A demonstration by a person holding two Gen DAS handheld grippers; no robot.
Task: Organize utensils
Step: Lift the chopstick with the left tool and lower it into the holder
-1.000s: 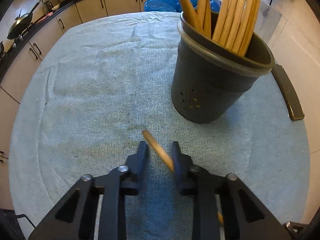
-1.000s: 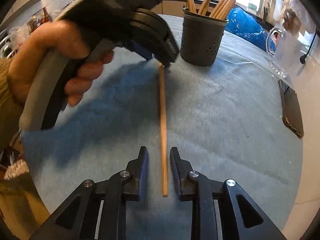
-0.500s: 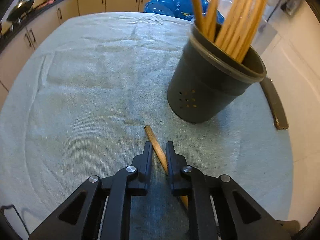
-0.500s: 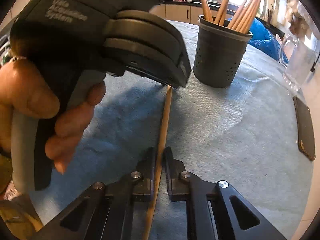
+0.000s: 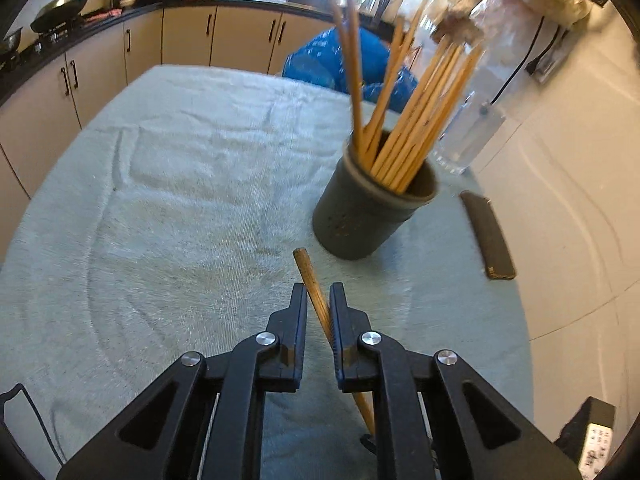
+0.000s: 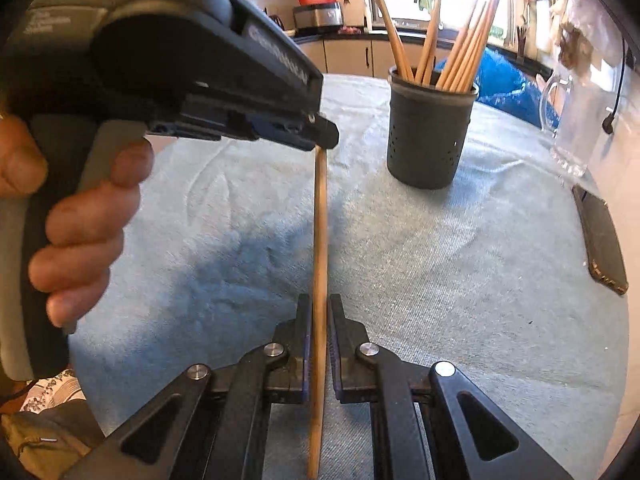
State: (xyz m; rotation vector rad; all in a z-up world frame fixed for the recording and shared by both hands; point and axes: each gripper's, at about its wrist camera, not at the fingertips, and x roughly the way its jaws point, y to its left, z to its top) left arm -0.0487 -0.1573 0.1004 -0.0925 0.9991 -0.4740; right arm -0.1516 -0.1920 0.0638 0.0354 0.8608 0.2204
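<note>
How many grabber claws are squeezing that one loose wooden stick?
2. The left gripper pinches the chopstick near its far end; the right gripper pinches it near its other end. The other sticks stand in the dark holder.

A wide stretch of bare pale blue towel (image 5: 168, 200) lies open left of the dark utensil holder (image 5: 360, 216), whose upright chopsticks (image 5: 404, 120) crowd the space above it, while a flat dark phone (image 5: 486, 236) and a glass jug (image 6: 576, 120) block its right side.
</note>
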